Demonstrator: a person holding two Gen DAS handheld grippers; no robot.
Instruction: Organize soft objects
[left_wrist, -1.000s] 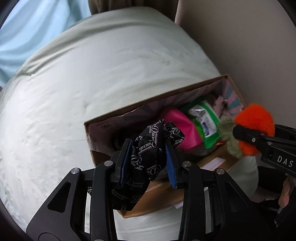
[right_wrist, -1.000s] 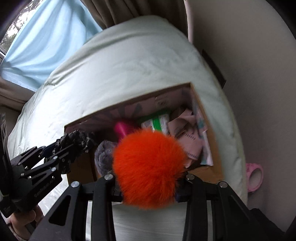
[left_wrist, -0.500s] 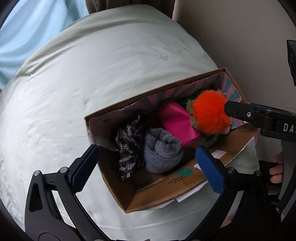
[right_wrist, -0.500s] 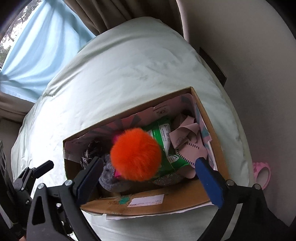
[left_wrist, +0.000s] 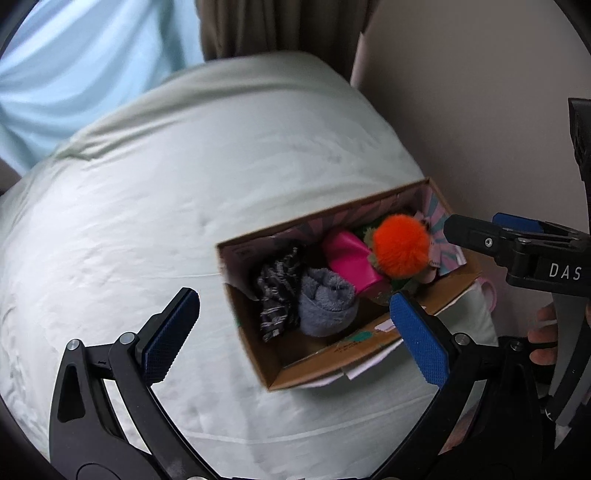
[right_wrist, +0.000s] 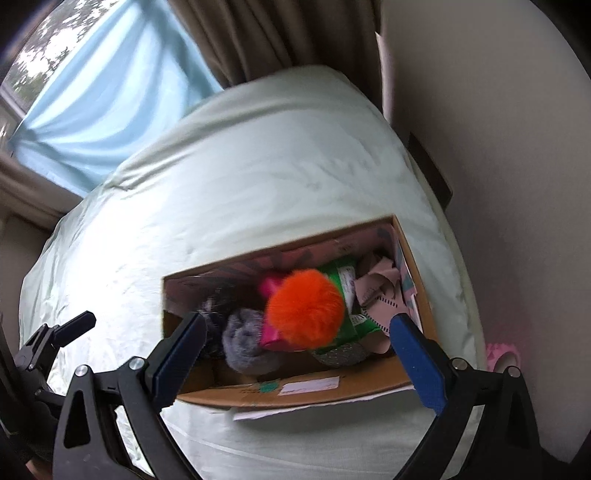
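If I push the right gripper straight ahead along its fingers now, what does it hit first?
Most likely the orange pompom, which sits on top of the pile in the cardboard box, roughly centred between the open fingers of the right gripper. Depth is unclear; it could skim the grey sock beside it.

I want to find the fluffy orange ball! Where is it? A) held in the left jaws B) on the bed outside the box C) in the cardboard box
C: the fluffy orange ball sits on top of the other soft things inside the cardboard box, and both jaws stand open and empty.
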